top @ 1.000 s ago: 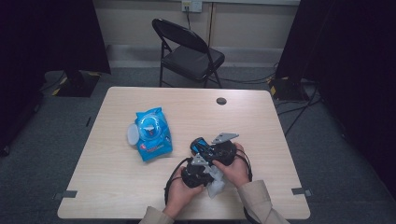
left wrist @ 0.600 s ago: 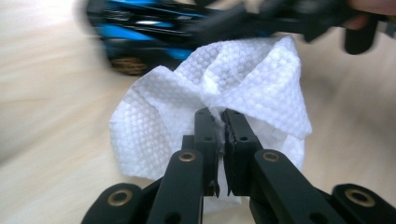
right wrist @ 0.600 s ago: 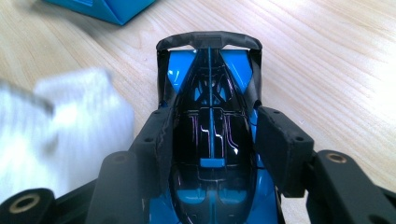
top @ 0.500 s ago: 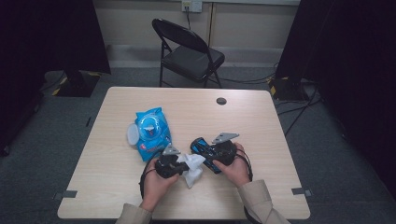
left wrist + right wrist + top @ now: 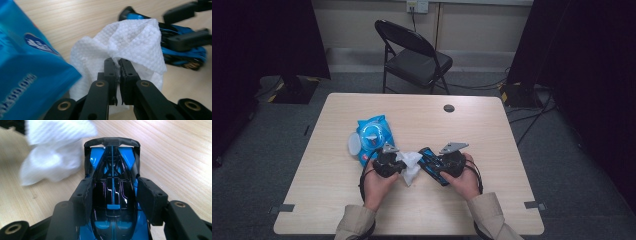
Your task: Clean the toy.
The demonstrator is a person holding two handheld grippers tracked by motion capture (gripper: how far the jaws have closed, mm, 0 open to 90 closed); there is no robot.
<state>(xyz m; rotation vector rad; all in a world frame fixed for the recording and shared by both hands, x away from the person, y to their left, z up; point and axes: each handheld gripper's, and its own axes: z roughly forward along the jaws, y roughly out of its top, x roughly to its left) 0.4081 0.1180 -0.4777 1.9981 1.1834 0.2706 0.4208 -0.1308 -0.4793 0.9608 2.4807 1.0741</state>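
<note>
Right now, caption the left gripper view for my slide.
Left jaws pinch a white wipe beside the blue toy car.

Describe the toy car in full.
The toy car is a glossy blue and black plastic racer with a dark cockpit, a thin blue centre stripe and a black wing at its far end. The right tool clamps its sides and holds it by the table, near the wipe.

blue wipes pack (image 5: 373,137), folding chair (image 5: 414,57), wooden table (image 5: 492,125)

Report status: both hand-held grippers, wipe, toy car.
Left hand-held gripper shut on white textured wipe. Right hand-held gripper clamps blue-and-black toy car. Blue wipes pack alongside, clear.
</note>
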